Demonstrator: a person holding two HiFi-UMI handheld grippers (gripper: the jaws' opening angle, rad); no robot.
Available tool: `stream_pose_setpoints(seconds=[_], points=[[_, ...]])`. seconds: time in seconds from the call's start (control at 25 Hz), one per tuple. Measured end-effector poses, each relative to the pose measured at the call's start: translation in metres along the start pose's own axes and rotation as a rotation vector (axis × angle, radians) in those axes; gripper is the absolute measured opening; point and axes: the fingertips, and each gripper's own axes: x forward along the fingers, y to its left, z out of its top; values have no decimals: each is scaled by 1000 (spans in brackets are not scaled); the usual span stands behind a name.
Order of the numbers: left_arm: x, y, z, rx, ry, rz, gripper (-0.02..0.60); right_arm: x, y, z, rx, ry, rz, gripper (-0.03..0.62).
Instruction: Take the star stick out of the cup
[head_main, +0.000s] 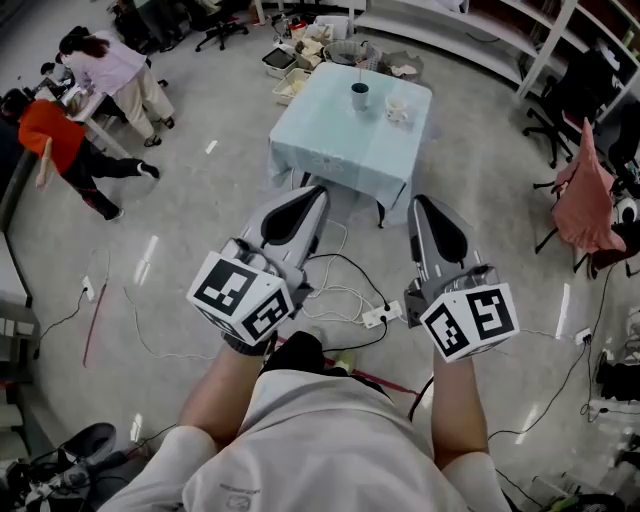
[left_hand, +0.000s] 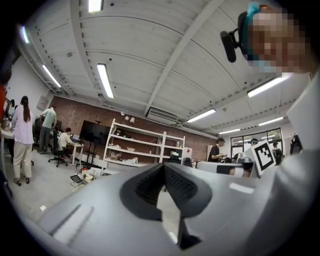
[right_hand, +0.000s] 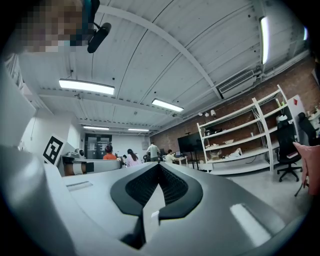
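Star stick is too small to make out; its cup (head_main: 359, 96) stands upright on the pale-blue table (head_main: 330, 150), well ahead of both grippers. Left gripper (head_main: 318, 192) and right gripper (head_main: 418, 202), jaws closed on nothing, flank its line about equally.

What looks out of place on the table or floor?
Nothing on the table looks spilled; the cup stands upright. Loose cables and a power strip sprawl on the floor before it, a possible trip hazard.
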Motion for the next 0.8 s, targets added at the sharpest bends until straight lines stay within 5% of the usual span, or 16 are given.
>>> stream_pose_setpoints(seconds=[0.4, 0.8], points=[[44, 44, -5, -7, -11, -8, 5, 63, -17, -14, -31, 15, 4, 11], [123, 157, -8, 2, -6, -55, 6, 187, -64, -33, -30, 25, -58, 11]])
